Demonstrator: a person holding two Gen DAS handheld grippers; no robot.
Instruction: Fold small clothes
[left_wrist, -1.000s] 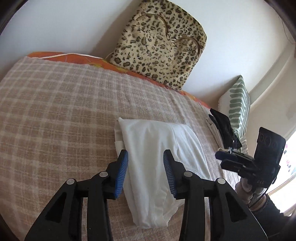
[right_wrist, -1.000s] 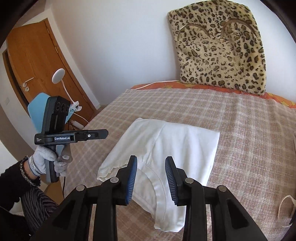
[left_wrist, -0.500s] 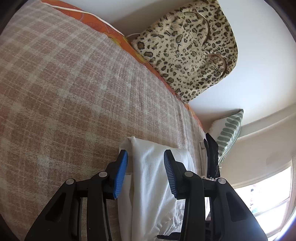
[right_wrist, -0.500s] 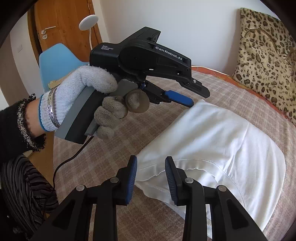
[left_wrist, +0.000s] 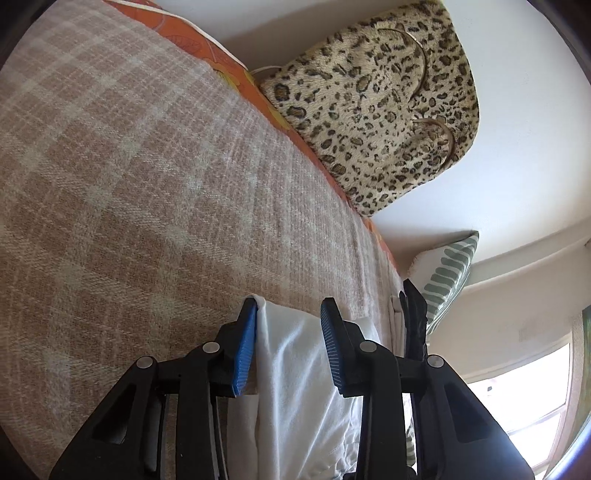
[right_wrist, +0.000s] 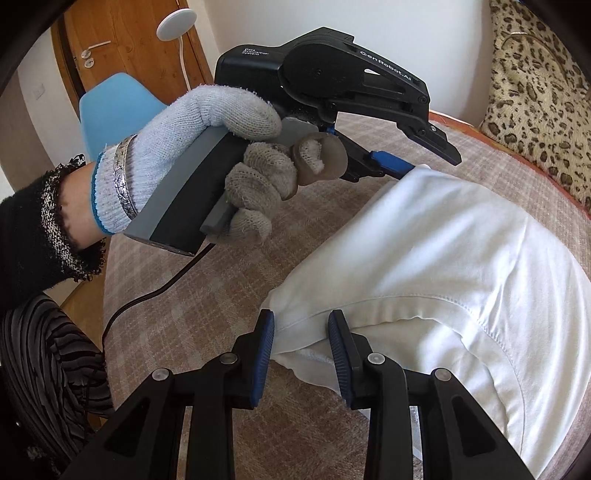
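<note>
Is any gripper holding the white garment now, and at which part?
Nothing is held yet. The left gripper is open around a far corner of the white garment, and the right gripper is open around its near edge.

Bed (left_wrist: 129, 177) in beige plaid blanket, white garment (right_wrist: 461, 251) lying on it, leopard cushion (left_wrist: 388, 99) at its far edge

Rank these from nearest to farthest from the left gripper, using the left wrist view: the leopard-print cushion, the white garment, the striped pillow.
1. White garment: between the open fingers of the left gripper.
2. Striped pillow: off to the right, at the blanket's far corner.
3. Leopard-print cushion: farthest, against the wall at the top.
</note>
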